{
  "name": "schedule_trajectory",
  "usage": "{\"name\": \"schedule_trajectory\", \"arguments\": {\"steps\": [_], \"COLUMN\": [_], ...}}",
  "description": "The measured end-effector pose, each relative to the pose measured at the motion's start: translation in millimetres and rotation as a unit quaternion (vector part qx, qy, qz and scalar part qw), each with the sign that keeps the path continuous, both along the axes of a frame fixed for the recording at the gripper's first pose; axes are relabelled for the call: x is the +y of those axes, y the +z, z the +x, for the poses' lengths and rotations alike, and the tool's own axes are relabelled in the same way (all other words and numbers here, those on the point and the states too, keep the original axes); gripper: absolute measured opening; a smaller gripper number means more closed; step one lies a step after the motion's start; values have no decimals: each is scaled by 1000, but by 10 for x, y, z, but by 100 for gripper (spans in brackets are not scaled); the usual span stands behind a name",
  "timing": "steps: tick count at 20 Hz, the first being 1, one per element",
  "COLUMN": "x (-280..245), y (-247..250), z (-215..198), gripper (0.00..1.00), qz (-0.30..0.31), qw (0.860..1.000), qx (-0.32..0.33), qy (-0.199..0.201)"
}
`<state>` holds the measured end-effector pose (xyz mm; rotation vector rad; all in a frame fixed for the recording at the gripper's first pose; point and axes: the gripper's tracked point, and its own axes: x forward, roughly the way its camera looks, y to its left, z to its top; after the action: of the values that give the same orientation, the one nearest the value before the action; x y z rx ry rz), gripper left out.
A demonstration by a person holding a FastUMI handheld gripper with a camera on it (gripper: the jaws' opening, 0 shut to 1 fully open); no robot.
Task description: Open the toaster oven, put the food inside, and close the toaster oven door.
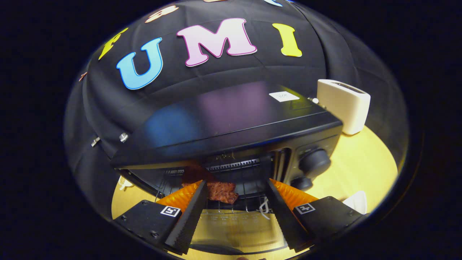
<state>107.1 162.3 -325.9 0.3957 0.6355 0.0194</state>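
Note:
The black toaster oven (pixel 231 122) stands on a wooden table, its glass door (pixel 231 227) folded down flat below my fingers. A reddish-brown piece of food (pixel 223 192) lies on the wire rack (pixel 251 196) just inside the opening, beside the tip of my left finger and apart from the right one. My gripper (pixel 235 183) is open, fingers spread wide at the mouth of the oven, with nothing pressed between them. The deeper part of the oven's inside is dark.
Two round knobs (pixel 314 162) sit on the oven's right front panel. A white toaster (pixel 343 104) stands behind the oven on the right. Bare wooden table (pixel 361 162) lies to the right, with a small white object (pixel 355 200) near my right finger.

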Motion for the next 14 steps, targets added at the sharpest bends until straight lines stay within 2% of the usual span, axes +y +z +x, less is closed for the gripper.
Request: {"name": "schedule_trajectory", "arguments": {"steps": [3, 5, 10, 14], "x": [-41, -5, 249, 546], "y": [256, 285, -56, -427], "z": [-277, -541, -1277, -1656], "gripper": [98, 98, 99, 99], "qz": [-6, -7, -5, -12], "qw": [1000, 1000, 992, 982], "qx": [-6, 17, 113, 170], "qy": [4, 15, 51, 86]}}
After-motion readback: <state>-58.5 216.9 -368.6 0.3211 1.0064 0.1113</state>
